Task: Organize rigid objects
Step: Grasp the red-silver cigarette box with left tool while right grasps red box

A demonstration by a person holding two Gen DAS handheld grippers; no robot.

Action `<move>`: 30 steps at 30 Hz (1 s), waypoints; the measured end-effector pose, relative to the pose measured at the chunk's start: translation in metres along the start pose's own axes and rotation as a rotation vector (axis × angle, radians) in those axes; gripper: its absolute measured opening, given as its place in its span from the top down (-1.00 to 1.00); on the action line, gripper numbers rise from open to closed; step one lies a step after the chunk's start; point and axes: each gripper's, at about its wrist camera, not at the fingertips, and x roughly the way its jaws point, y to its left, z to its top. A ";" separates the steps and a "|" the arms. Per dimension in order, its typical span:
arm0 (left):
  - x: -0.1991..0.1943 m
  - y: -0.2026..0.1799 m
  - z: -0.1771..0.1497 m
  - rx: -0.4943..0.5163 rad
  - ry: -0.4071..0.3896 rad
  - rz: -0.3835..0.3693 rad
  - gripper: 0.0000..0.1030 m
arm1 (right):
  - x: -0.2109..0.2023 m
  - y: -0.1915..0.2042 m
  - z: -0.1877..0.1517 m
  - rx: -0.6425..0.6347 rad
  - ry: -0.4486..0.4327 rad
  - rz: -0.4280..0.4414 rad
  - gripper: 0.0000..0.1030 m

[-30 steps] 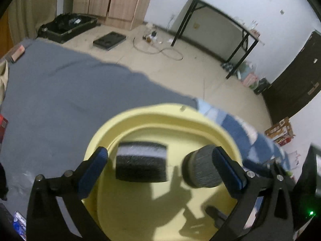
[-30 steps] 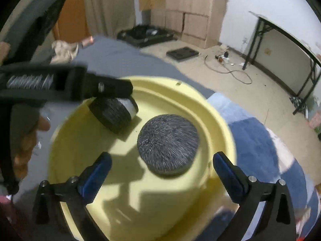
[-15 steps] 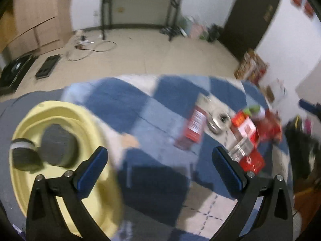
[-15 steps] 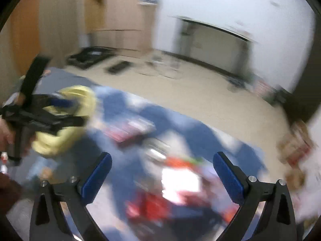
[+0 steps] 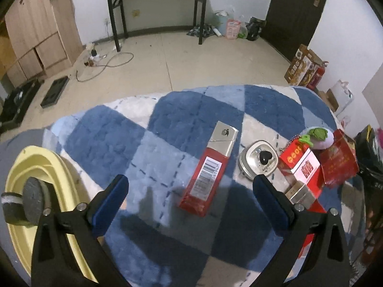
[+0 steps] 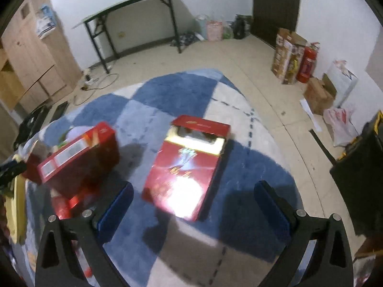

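Left wrist: our left gripper (image 5: 190,199) is spread wide, holding nothing, above the blue-and-white checked rug (image 5: 115,138). The long red-and-silver carton (image 5: 208,172) lies flat between its fingers, the square silver tin with a black heart (image 5: 259,160) just right of it. The yellow plastic basin (image 5: 33,157) at far left holds two dark round brushes (image 5: 33,198).

Right wrist: our right gripper (image 6: 191,205) is also wide and empty, with the glossy flat red box (image 6: 186,172) lying ahead between its fingers. A blurred red box with white labels (image 6: 76,160) sits to the left.

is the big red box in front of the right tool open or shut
Open. In the right wrist view the large glossy red box lies flat on the blue checked blanket, its lid flap folded back and a pale gold inner edge exposed.
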 end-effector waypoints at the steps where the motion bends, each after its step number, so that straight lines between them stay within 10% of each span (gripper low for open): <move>1: 0.001 -0.001 0.001 0.003 0.001 0.000 -1.00 | 0.004 0.000 0.003 0.010 0.000 0.004 -0.99; 11: 0.021 -0.017 0.010 0.021 -0.014 -0.010 -0.98 | 0.052 0.019 0.008 -0.020 0.018 -0.001 -0.86; 18: 0.029 -0.014 0.007 0.017 0.023 -0.040 0.37 | 0.051 0.013 0.008 -0.127 -0.001 0.009 -0.32; 30: -0.034 0.012 0.002 0.020 -0.044 -0.089 0.53 | 0.001 0.013 -0.004 -0.249 -0.059 0.053 -0.08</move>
